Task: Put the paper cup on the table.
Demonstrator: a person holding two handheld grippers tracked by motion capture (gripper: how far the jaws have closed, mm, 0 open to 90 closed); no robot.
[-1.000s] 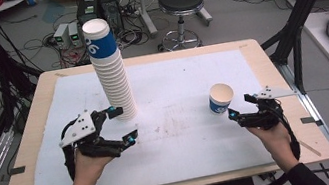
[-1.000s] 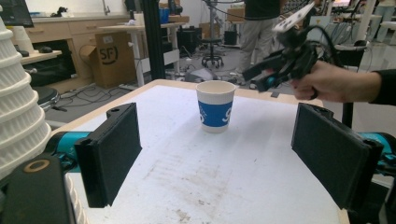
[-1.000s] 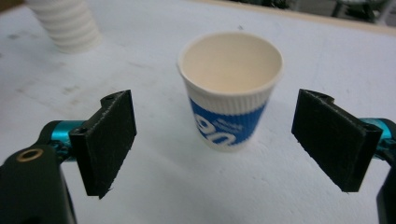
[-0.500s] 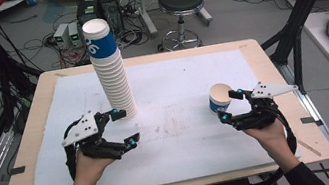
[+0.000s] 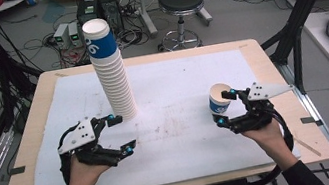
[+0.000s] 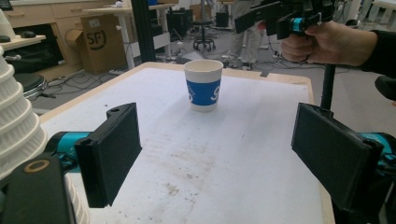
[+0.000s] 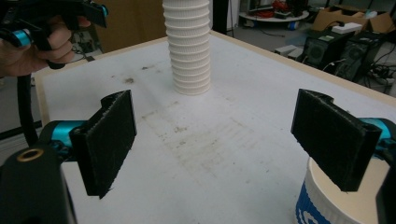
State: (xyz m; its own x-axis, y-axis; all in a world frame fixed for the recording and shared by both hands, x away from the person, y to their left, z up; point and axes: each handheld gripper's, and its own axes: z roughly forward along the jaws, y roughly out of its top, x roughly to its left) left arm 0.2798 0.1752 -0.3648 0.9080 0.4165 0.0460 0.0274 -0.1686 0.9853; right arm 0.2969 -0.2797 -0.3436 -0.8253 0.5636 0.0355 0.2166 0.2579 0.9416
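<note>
Single paper cup [image 5: 219, 99] stands upright on the bench [image 5: 269, 62], just beside the right tool [image 5: 226, 107], whose jaws are spread, nothing pinched. Left tool [image 5: 124, 133] spread too, empty. Cup looks light, thin-walled, crushable: grip mid-wall, gently, below the rim.

A sheet [image 5: 177, 90] covers most of the desk [image 5: 27, 161]. On it, the stack of paper cups [image 5: 111, 76] stands toward the far left corner, and a single paper cup [image 5: 218, 99] stands upright toward the right edge, well apart from the stack. A stool [image 5: 181, 3] stands on the floor beyond the far edge.
</note>
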